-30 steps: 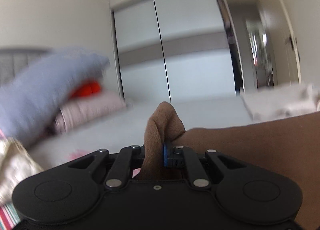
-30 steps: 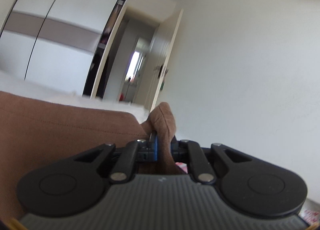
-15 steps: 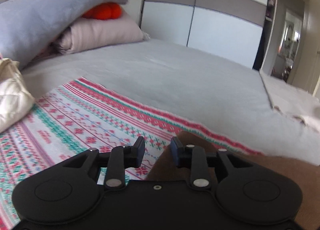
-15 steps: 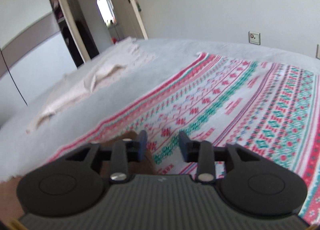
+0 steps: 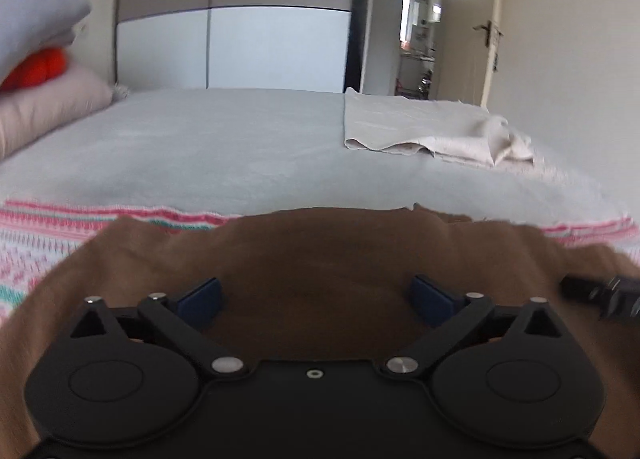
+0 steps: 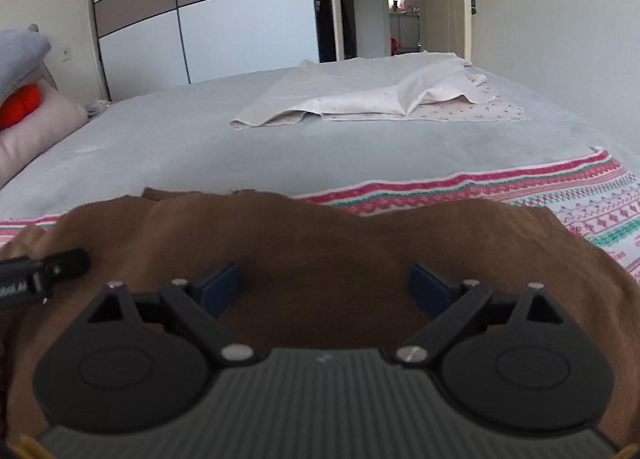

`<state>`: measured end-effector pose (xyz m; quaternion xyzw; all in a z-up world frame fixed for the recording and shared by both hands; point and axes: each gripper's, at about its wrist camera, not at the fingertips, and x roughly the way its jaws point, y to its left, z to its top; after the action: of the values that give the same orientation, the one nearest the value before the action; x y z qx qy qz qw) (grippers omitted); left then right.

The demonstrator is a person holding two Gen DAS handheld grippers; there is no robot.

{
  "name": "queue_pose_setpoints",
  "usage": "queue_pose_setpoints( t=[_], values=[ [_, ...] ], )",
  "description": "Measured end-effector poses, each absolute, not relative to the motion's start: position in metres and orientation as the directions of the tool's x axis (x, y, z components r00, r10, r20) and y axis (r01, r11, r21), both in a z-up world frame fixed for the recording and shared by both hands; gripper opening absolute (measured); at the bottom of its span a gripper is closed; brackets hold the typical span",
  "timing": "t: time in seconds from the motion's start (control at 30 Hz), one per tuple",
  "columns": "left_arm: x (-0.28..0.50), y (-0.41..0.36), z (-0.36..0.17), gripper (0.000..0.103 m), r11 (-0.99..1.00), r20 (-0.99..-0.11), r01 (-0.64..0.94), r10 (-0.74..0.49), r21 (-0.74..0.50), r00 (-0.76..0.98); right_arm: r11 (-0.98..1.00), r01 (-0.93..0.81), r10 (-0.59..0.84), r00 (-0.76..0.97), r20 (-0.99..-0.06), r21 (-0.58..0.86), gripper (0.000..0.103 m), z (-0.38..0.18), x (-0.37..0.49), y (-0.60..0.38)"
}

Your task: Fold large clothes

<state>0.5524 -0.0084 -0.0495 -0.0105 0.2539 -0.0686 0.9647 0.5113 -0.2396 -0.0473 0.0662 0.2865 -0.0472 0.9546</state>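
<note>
At the far left, a grey pillow (image 5: 36,19) lies over an orange item (image 5: 38,67) and a pink folded blanket (image 5: 48,107) at the head of the bed (image 5: 240,147). The left claw (image 5: 316,299) has just been opening; its jaws stand wide apart over the brown garment (image 5: 320,251), pads clear of the cloth, gripping nothing. The garment lies spread on the patterned red, green and white blanket (image 6: 560,187) at the near edge of the bed. Just beside it to the right, the right claw (image 6: 326,287) has also just been opening and stands wide, holding nothing, the brown cloth beneath it. Farther back on the right rests a cream cloth (image 6: 360,99), loosely folded.
</note>
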Motion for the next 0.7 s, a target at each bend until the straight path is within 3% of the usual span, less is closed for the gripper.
queue_pose_setpoints(
  t=[0.07, 0.13, 0.17, 0.27, 0.33, 0.4, 0.6, 0.7],
  values=[
    [0.556, 0.015, -0.049, 0.103, 0.991, -0.485, 0.134, -0.129, -0.024, 0.865, 0.979, 0.200, -0.147, 0.819, -0.555, 0.036, 0.094, -0.050, 0.508, -0.274],
    [0.560, 0.050, -0.052, 0.103, 0.997, -0.486, 0.005, 0.032, 0.075, 0.874, 0.946, 0.325, -0.268, 0.769, -0.580, -0.005, 0.094, -0.056, 0.500, -0.322],
    [0.564, 0.068, -0.055, 0.103, 0.990, -0.502, -0.075, 0.124, 0.116, 0.856, 0.923, 0.379, -0.269, 0.759, -0.593, 0.065, 0.094, -0.058, 0.491, -0.351],
    [0.557, 0.138, -0.054, 0.102, 0.957, -0.590, -0.286, 0.203, -0.049, 0.782, 0.823, 0.506, -0.249, 0.731, -0.636, 0.260, 0.094, -0.057, 0.461, -0.408],
    [0.542, 0.151, -0.045, 0.102, 0.950, -0.581, -0.293, 0.181, -0.104, 0.794, 0.836, 0.486, -0.259, 0.759, -0.598, 0.255, 0.094, -0.045, 0.445, -0.404],
    [0.521, 0.135, -0.029, 0.102, 0.973, -0.529, -0.218, 0.144, -0.079, 0.836, 0.894, 0.402, -0.237, 0.800, -0.551, 0.198, 0.094, -0.030, 0.434, -0.375],
    [0.433, 0.049, -0.005, 0.102, 0.969, -0.421, 0.121, -0.203, -0.214, 0.884, 0.989, 0.099, -0.033, 0.875, -0.483, 0.110, 0.095, -0.005, 0.387, -0.251],
    [0.401, 0.017, -0.020, 0.102, 0.964, -0.424, 0.194, -0.256, -0.184, 0.869, 0.999, 0.034, -0.030, 0.878, -0.478, 0.000, 0.096, -0.014, 0.364, -0.208]
  ],
)
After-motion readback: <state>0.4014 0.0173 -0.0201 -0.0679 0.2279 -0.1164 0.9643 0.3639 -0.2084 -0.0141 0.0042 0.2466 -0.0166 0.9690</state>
